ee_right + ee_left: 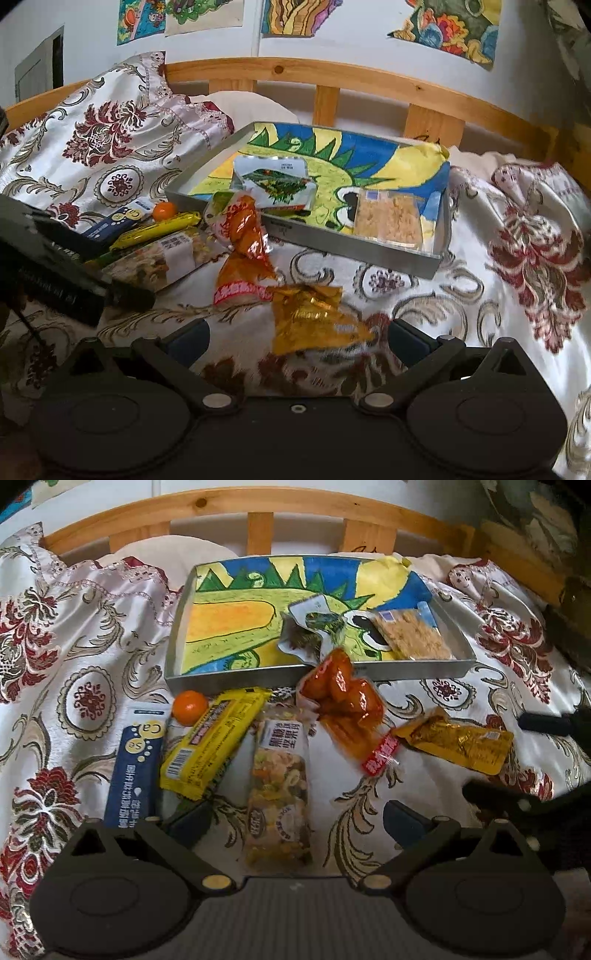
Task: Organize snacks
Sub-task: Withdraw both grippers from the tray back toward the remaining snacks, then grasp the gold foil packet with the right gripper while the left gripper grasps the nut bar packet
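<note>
Broadly, a floral bedspread carries a metal tray holding two snack packs; loose snacks lie just before it — nut bar, gold pouch, orange. Both left gripper and right gripper hover spread wide, grasping nothing.

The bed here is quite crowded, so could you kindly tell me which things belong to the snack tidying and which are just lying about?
Part of the job:
tray
nut bar
yellow bar
red sausage pack
gold packet
orange
blue tube
cracker pack
seaweed pack

Just lying about:
bedspread
wooden headboard
wall drawings
</note>
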Available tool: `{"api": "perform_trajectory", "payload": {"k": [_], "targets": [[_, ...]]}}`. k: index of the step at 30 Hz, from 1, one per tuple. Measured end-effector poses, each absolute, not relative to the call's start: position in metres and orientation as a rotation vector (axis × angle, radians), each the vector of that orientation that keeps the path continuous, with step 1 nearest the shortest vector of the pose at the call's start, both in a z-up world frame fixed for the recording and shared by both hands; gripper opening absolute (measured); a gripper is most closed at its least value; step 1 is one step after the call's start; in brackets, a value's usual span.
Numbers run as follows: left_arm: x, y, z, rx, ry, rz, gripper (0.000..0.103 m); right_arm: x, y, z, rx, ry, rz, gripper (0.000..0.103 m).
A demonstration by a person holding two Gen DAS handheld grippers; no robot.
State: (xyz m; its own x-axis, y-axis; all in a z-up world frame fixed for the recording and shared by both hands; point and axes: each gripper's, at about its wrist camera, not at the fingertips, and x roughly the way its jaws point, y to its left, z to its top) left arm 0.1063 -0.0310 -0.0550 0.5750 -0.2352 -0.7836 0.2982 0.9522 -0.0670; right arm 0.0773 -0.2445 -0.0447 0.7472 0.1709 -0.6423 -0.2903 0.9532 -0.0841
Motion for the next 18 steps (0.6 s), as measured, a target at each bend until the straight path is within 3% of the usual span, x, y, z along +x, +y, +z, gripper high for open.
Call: {"api": "perform_trajectory", "payload": {"k": [18], "targets": [[0.127, -0.037, -0.064, 0.089, 0.955, -0.364, 0.073, 0.120, -0.249, -0.068, -0.163, 0.679, 0.268, 0.095]]}}
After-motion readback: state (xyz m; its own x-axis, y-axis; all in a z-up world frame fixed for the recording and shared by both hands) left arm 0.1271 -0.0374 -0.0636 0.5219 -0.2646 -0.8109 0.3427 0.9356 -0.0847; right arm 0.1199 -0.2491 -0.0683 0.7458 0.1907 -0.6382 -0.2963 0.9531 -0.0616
